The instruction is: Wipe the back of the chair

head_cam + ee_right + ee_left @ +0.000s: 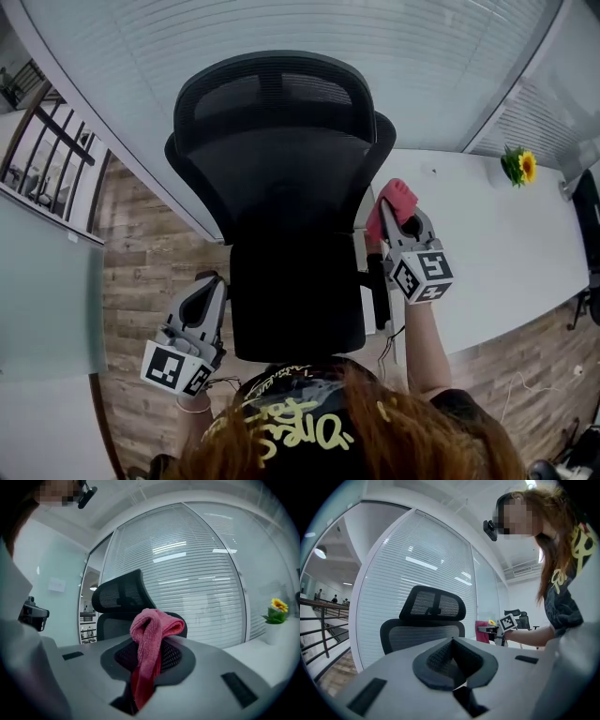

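Observation:
A black mesh office chair with a headrest stands right in front of me, its back toward me. My right gripper is shut on a pink cloth beside the backrest's right edge. In the right gripper view the pink cloth hangs folded between the jaws of that gripper, with the chair behind it. My left gripper hangs low at the chair's left side, shut and holding nothing. In the left gripper view that gripper points at the chair back.
A white desk lies to the right with a yellow flower pot at its far corner. A curved glass wall with blinds stands just behind the chair. A railing and wooden floor are at the left.

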Demonstrator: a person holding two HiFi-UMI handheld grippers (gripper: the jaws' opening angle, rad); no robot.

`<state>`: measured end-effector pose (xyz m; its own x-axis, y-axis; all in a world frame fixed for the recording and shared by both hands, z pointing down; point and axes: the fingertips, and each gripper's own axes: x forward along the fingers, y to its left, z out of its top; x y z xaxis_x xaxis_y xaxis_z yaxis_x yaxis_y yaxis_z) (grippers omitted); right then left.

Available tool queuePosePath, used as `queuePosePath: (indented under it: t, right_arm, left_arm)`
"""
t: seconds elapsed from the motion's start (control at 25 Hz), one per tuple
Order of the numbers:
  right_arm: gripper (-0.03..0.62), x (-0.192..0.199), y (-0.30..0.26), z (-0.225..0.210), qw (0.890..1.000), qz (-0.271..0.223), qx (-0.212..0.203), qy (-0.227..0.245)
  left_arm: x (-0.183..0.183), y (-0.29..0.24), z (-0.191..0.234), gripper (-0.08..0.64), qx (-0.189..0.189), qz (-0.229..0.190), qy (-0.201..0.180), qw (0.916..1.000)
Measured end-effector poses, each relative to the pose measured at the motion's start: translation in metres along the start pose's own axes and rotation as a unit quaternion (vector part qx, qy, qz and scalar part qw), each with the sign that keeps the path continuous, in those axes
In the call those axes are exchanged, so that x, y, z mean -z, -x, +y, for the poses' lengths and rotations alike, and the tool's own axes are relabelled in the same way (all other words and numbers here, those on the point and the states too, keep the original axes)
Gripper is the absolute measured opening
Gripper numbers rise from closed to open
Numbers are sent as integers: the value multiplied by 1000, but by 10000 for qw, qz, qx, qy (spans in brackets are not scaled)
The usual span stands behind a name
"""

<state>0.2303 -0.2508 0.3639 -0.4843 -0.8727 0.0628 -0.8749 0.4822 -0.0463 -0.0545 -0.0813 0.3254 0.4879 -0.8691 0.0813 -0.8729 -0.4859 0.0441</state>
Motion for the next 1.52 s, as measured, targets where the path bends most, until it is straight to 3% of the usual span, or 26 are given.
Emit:
queuePosePath:
  t: [0.4, 0.8, 1.12, 1.32, 1.52]
  right_arm:
    - [66, -5, -59, -69, 9996, -19, 248, -112]
    - [66, 2, -103, -95, 9992, 89, 383, 20]
    - [66, 10, -126, -105, 9977, 121, 670, -49]
    - [66, 11, -127, -99, 9942, 65, 1056, -184]
    - [66, 9, -147, -72, 9948, 110, 1010, -95]
  left_arm:
    - [3, -8, -9, -6, -512, 118, -54, 9986]
    - [1, -2, -16, -6, -953, 128, -163, 9952]
    - [8, 18, 10, -6, -1359, 142, -36, 9906]
    - [13, 17, 21, -6, -1092, 223, 101, 9937]
    - [0, 7, 38, -6, -810, 146, -69, 9966]
